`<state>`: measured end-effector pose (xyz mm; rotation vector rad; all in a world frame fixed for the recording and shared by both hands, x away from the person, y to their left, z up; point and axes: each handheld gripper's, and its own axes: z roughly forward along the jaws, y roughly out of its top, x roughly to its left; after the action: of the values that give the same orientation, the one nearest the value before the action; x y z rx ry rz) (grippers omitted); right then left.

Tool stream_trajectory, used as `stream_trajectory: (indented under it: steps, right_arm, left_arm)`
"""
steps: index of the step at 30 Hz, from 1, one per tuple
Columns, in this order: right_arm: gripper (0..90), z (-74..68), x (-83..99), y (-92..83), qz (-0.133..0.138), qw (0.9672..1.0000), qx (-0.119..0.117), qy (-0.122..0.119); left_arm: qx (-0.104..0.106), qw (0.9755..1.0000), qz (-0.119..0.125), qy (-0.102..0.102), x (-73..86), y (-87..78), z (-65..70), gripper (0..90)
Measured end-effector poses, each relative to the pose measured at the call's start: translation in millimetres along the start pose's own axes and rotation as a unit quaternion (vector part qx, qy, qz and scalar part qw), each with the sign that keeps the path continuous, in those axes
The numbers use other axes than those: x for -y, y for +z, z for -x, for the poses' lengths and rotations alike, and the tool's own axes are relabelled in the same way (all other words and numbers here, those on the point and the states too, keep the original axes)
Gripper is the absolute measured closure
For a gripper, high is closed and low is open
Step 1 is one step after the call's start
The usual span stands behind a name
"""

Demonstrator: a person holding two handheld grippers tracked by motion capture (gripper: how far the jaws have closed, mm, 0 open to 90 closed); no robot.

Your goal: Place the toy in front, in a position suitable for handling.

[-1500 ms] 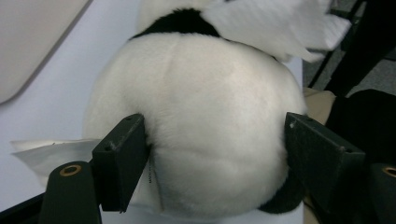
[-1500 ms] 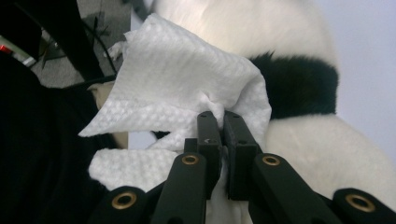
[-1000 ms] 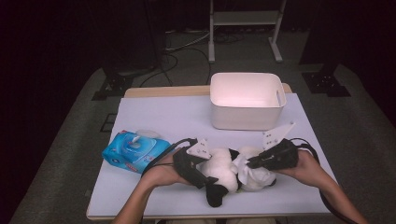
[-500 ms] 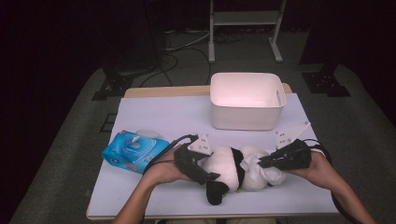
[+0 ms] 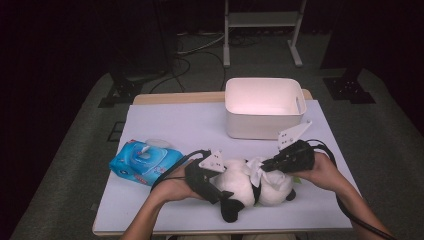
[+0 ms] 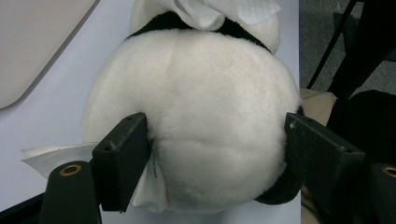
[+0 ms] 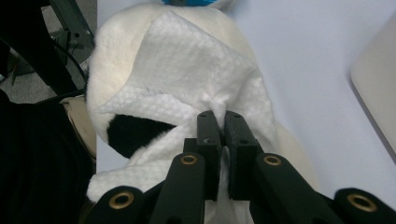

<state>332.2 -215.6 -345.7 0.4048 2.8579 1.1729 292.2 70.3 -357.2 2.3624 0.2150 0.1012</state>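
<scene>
A: What is the biggest thing here, and what is hard to see around it?

B: The room is the biggest, and most of it is dark. On the far side I can see only a grey floor (image 5: 380, 130), some cables and the legs of a metal stand (image 5: 262, 30) that is cut off by the top edge. The worktop (image 5: 175, 125) has a pale lilac cover; its near edge is partly hidden by the person's forearms.

A: And the containers?

B: A white bin (image 5: 262, 107) stands on the far right part of the worktop. From above its inside looks bare, but the near wall hides part of the bottom. At the near left lies a blue pack of wipes (image 5: 145, 162); I cannot read its print.

A: Where is the toy?

B: The plush panda (image 5: 247, 185) lies at the near middle of the worktop, between the two hands. Its face is not visible. The left tool (image 6: 215, 154) clamps the round white body from both sides, with the jaws wide apart and pressing into the fur.

A: And the other tool?

B: The right tool (image 7: 223, 133) has its jaws closed tightly on a white wipe (image 7: 187, 88), which is spread over the panda's white and black fur. A fabric label (image 6: 56, 156) shows beside the left jaw of the left tool.
</scene>
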Motion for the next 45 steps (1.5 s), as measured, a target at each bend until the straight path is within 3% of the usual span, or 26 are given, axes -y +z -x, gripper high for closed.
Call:
stream_trajectory:
  steps: [6, 12, 18, 25, 31, 39, 45]
  right_arm:
    - [84.9, 3.7, 23.4, -14.2, 0.012, 0.9995, 0.006, 0.028]
    - [84.7, -3.7, 37.8, -21.6, 0.018, 0.9993, 0.003, 0.031]
    - [82.2, -10.6, 36.9, -23.9, 0.012, 0.9998, 0.005, 0.015]
    - [74.0, -12.2, 30.3, -25.7, 0.023, 0.9997, 0.004, 0.008]
    - [68.4, -15.6, 30.0, -38.6, 0.030, 0.9994, 0.016, 0.007]
    - [63.0, -14.3, 41.7, -53.7, 0.028, 0.9989, 0.021, 0.030]
    - [59.8, -8.6, 57.7, -47.5, 0.010, 0.9982, 0.013, 0.058]
  left_arm:
    - [0.003, 1.0000, -0.002, -0.002, -1.8, 0.0, -0.1, 23.5]
    - [0.004, 0.9999, 0.010, -0.008, -6.5, -4.4, -1.1, 23.5]
    - [0.004, 1.0000, 0.007, -0.003, -15.5, -3.3, -5.8, 23.2]
    - [0.005, 1.0000, 0.003, -0.005, -11.8, -1.3, -4.9, 22.1]
    - [0.006, 1.0000, -0.001, -0.002, -11.5, -1.7, -4.5, 22.0]
    - [0.008, 1.0000, -0.003, -0.004, -11.7, -0.8, -4.3, 21.1]
    - [0.007, 1.0000, -0.005, -0.003, -12.8, 0.4, -3.9, 20.4]
